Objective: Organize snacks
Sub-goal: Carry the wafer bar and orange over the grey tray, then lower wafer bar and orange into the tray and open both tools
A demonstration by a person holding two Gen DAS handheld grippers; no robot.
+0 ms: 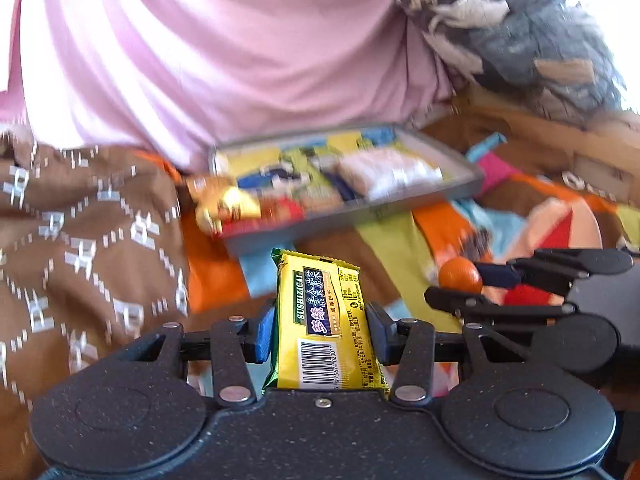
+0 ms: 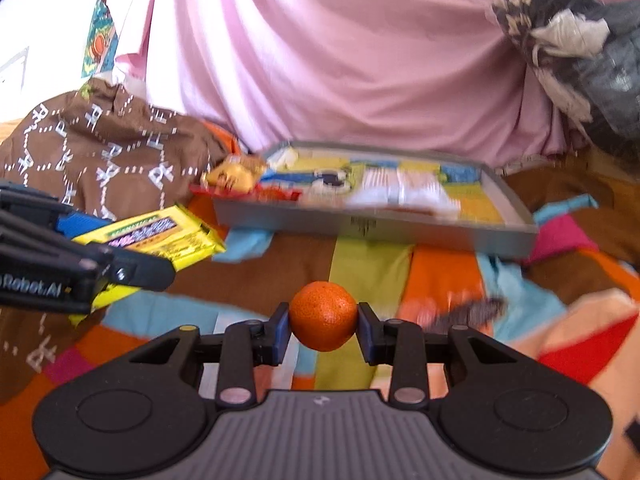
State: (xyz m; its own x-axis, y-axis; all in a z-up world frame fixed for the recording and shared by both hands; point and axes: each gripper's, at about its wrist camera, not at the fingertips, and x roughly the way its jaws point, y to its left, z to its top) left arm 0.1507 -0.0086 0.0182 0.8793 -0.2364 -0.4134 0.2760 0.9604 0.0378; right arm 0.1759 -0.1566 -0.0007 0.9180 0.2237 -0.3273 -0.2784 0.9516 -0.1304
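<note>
Seen from the left wrist, a yellow snack packet (image 1: pixel 326 324) is clamped upright between the blue pads of the left gripper (image 1: pixel 320 334), its barcode end lowest and its top edge raised above a patchwork bedspread (image 1: pixel 384 240). Ahead, a grey tray (image 1: pixel 352 216) is laid on the bedspread against a pink sheet (image 1: pixel 220 48), with blurred packets held inside it. To the right, the right gripper (image 1: pixel 476 282) is closed on a small orange (image 1: pixel 460 274).

Seen from the right wrist, the orange (image 2: pixel 323 316) is pinched at its sides by the right gripper (image 2: pixel 323 330), clear of the bedspread (image 2: pixel 372 268). The tray (image 2: pixel 400 228) is shown ahead, well apart. At the left, the yellow snack packet (image 2: pixel 160 240) is gripped by the left gripper (image 2: pixel 120 248), beside brown patterned cloth (image 2: pixel 100 152).
</note>
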